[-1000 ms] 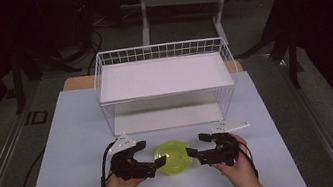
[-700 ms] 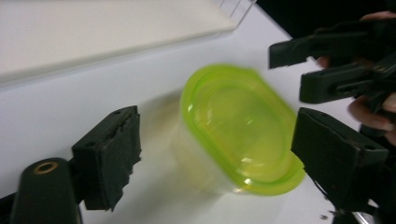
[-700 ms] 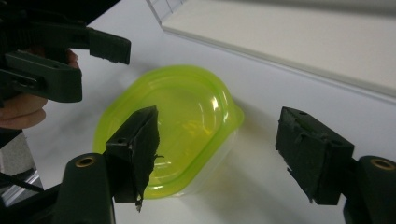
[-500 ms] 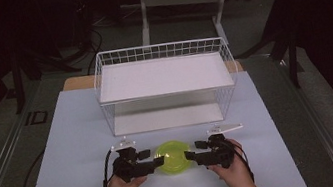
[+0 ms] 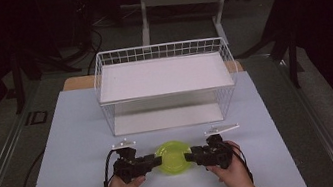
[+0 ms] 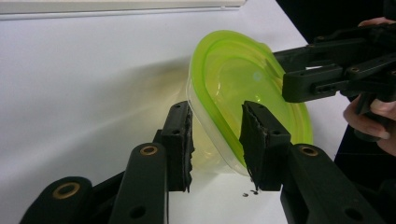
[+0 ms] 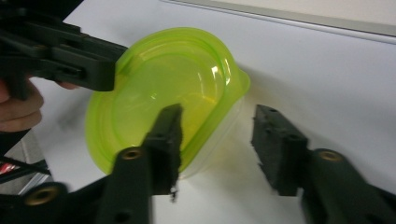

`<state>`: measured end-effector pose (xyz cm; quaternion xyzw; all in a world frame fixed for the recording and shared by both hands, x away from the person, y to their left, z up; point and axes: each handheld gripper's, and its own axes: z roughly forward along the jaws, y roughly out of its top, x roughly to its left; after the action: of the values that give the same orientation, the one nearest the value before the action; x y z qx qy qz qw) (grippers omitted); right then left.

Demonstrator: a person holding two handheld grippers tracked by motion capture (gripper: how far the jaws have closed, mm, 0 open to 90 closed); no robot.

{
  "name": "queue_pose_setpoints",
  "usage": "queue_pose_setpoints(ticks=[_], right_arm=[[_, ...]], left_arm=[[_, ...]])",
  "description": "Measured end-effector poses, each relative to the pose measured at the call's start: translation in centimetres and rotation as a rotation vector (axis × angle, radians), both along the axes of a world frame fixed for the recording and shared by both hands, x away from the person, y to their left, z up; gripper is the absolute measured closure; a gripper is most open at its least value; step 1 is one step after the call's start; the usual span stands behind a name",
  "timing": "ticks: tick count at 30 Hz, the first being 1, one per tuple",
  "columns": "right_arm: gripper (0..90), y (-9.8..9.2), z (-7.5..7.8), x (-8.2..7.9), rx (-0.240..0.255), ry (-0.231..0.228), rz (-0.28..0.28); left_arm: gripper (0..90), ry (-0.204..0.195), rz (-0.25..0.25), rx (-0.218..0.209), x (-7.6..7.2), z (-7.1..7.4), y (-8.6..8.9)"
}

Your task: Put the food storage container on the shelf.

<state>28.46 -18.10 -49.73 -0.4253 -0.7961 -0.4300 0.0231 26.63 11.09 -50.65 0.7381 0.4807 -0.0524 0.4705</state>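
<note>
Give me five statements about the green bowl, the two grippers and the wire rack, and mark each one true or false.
1. The green bowl sits on the white table between the two grippers. True.
2. The bowl rests on the upper shelf of the wire rack. False: it is on the table in front of the rack.
3. The left gripper has its jaws open, straddling the bowl's rim. True.
4. The right gripper is clamped shut on a spoon. False: its jaws are open at the bowl's edge, and there is no spoon.
5. The rack's shelves hold stacked plates. False: both shelves look bare.
</note>
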Motion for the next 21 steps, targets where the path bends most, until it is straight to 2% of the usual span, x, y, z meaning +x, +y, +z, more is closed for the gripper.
queue_pose_setpoints(ticks=[1, 3, 4, 7, 9, 10, 11, 12, 13, 16, 19, 21], right_arm=[[62.5, 0.1, 0.2, -0.1, -0.006, -0.006, 0.006], [64.2, 0.2, 0.4, -0.4, -0.016, -0.014, 0.005], [66.1, 0.3, 0.4, -0.5, -0.013, -0.016, 0.006], [69.4, 0.2, 0.6, -0.8, -0.016, -0.023, 0.002], [75.1, -0.1, 0.9, -1.3, 0.011, -0.02, 0.002], [76.1, -0.1, 1.0, -1.5, 0.007, -0.024, 0.0], [76.1, -0.1, 1.0, -1.5, 0.007, -0.024, 0.0], [79.5, -0.1, 1.2, -1.8, 0.003, -0.039, 0.0], [79.8, 0.0, 1.4, -1.9, -0.008, -0.048, -0.004], [80.0, 0.0, 1.8, -2.0, 0.001, -0.051, -0.006], [80.0, 0.0, 2.5, -2.1, 0.003, -0.071, -0.01], [80.1, -0.1, 3.1, -2.2, 0.011, -0.087, -0.014]], left_arm=[[66.2, 0.008, -0.011, 0.0, 0.0, 0.1, -0.1], [67.4, 0.015, -0.023, 0.002, -0.1, 0.1, -0.2], [69.0, 0.024, -0.026, -0.015, -0.2, 0.1, -0.2], [74.2, 0.018, -0.035, -0.027, -0.5, 0.3, -0.4], [77.7, 0.003, -0.025, -0.032, -1.1, 0.6, -0.5], [78.9, 0.005, -0.022, -0.035, -1.2, 0.7, -0.5], [80.9, 0.005, -0.022, -0.035, -1.2, 0.7, -0.5], [81.9, -0.005, -0.026, -0.002, -1.5, 0.8, -0.6], [81.9, -0.001, -0.022, -0.002, -1.6, 0.8, -0.7], [81.9, 0.014, -0.016, -0.013, -1.7, 1.0, -0.6], [82.0, -0.004, -0.019, -0.013, -1.7, 1.7, -0.6], [82.1, -0.007, -0.022, -0.033, -1.5, 2.5, -0.4]])
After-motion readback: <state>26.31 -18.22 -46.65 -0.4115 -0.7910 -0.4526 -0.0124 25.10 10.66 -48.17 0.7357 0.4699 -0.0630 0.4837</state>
